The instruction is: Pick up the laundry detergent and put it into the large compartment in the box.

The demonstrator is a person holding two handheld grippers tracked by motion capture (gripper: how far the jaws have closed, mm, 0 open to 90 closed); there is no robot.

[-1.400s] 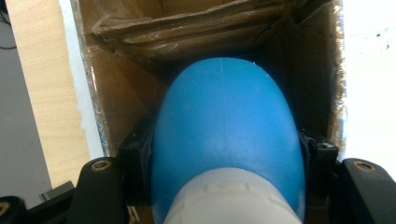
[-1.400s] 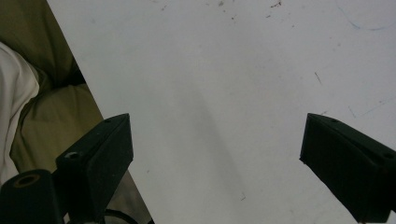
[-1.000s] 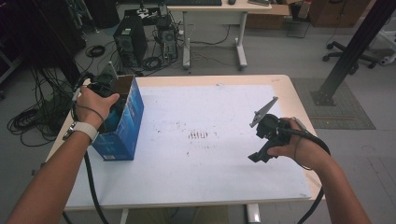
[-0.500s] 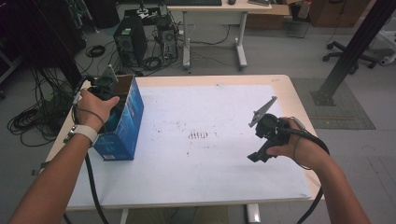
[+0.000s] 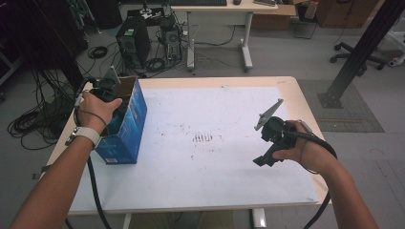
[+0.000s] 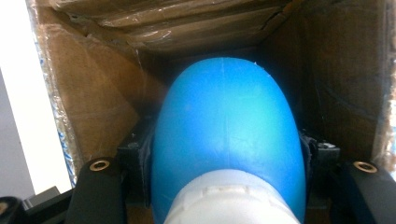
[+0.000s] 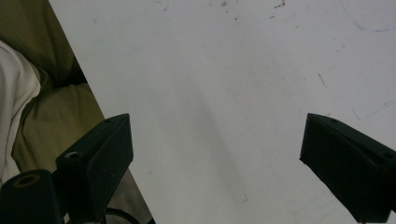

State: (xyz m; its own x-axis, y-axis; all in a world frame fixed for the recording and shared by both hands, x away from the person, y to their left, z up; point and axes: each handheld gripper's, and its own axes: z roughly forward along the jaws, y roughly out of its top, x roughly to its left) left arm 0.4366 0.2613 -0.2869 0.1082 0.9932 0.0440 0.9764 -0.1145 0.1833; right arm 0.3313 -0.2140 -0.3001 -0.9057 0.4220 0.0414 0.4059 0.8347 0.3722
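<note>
A tall blue cardboard box (image 5: pixel 125 133) stands open-topped at the left edge of the white table (image 5: pixel 215 181). My left gripper (image 5: pixel 111 102) reaches down into its mouth. In the left gripper view the brown inner walls of the box (image 6: pixel 93 93) surround a blue bottle (image 6: pixel 226 121) with a white cap, and the left gripper (image 6: pixel 226 149) is shut on it, one jaw on each side. My right gripper (image 5: pixel 263 155) hovers over the table's right side. Its jaws stand wide open with nothing between them, and bare tabletop lies under the right gripper (image 7: pixel 215 140).
The table's front edge runs close below the right gripper, with the person's trousers (image 7: pixel 51 98) beyond it. On the floor behind the table stand a computer tower (image 5: pixel 130 40) and a desk, with cables (image 5: pixel 33 119) at the left. A black post (image 5: pixel 363 47) rises at the right.
My left hand has lifted slightly at the box's mouth and shifted toward the far side. The right gripper has stayed almost where it was, still open.
</note>
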